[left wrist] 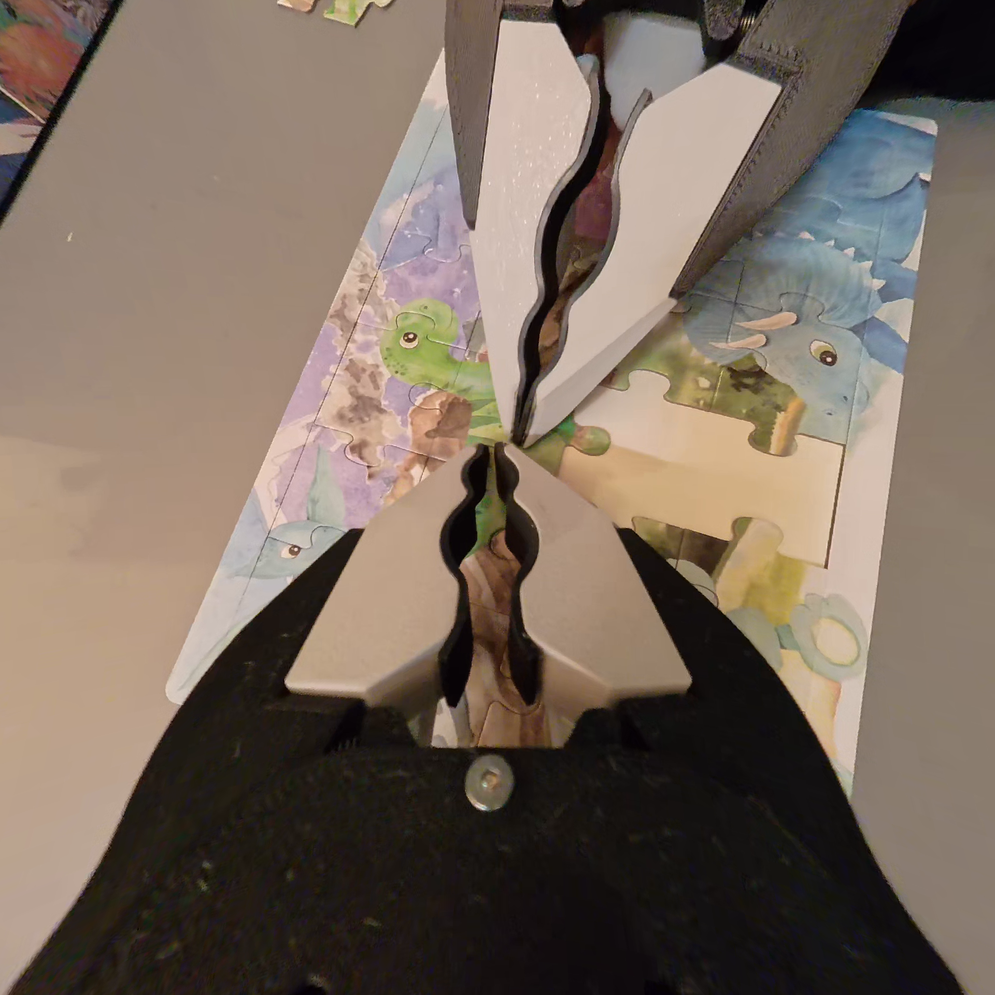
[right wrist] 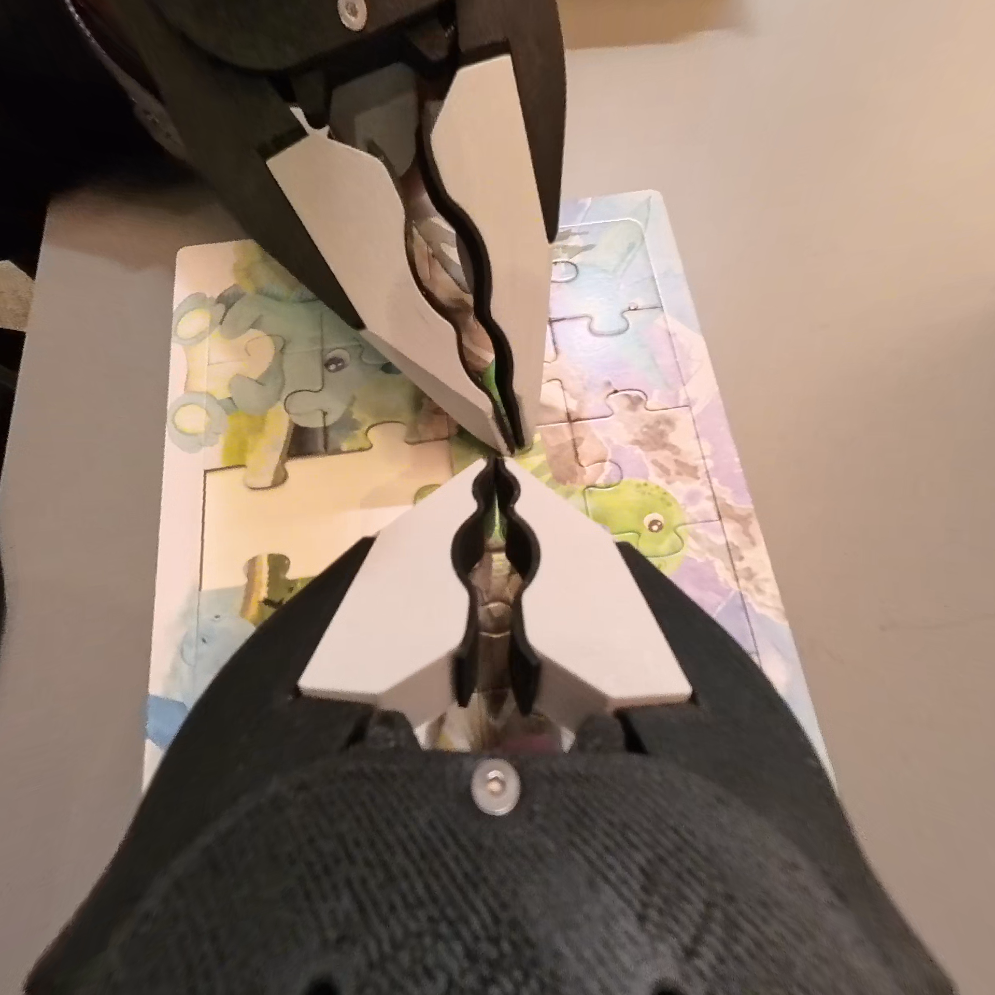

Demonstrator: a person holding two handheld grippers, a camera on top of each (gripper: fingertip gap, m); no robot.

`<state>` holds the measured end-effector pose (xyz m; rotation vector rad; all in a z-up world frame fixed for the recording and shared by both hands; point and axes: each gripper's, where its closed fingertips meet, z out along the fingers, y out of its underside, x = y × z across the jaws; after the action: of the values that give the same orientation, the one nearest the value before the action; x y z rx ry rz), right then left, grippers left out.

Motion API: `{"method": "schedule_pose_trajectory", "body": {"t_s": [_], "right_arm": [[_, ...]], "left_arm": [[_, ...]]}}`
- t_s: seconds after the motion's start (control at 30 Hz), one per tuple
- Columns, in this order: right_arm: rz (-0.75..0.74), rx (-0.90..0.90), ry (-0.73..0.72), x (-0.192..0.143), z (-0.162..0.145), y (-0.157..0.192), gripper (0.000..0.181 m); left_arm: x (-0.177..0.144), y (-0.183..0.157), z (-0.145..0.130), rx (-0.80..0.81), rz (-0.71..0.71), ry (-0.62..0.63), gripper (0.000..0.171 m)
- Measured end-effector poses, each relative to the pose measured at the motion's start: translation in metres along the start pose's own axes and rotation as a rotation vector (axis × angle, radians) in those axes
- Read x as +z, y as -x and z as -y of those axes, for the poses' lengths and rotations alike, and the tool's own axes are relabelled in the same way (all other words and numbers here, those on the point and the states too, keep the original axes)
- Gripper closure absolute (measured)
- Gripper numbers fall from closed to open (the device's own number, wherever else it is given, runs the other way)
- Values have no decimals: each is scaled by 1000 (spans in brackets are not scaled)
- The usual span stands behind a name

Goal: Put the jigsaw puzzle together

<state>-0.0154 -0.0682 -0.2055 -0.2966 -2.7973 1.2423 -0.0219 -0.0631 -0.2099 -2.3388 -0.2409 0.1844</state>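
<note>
Meeting tip to tip, the left gripper [left wrist: 492, 451] and right gripper [right wrist: 494, 464] are both clenched over the jigsaw puzzle [left wrist: 700, 474]. It lies flat beneath them on the grey table [left wrist: 188, 269], partly assembled.

Home-like tabletop, plain grey table [left wrist: 161, 269], child's dinosaur puzzle [left wrist: 754, 474]

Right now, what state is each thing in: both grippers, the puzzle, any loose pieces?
Left gripper: shut, tips down on the puzzle's middle.
Right gripper: shut, tip to tip with the left.
Puzzle: mostly assembled, flat on the table.
Gap: open, bare backing showing.
Loose pieces: lying on the table beyond the puzzle, unplaced.
</note>
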Motion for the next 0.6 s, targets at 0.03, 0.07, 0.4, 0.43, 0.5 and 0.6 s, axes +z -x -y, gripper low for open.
{"method": "schedule_pose_trajectory", "body": {"t_s": [0.03,0.07,0.4,0.43,0.5,0.6], "right_arm": [[1,10,3,0,0,0,181],[3,17,4,0,0,0,181],[-98,32,15,2,0,-15,181],[-95,56,8,3,1,-15,181],[-82,107,8,5,3,-17,181],[-74,120,24,5,3,-17,181]], "left_arm": [[0,0,0,-5,-5,0,169],[0,0,0,-12,-10,-1,169],[-5,-20,-2,-7,-147,-6,171],[-4,-21,-2,-13,-155,-3,171],[-3,-22,-1,-24,-161,-1,171],[-2,-22,-1,-34,-169,-1,171]]}}
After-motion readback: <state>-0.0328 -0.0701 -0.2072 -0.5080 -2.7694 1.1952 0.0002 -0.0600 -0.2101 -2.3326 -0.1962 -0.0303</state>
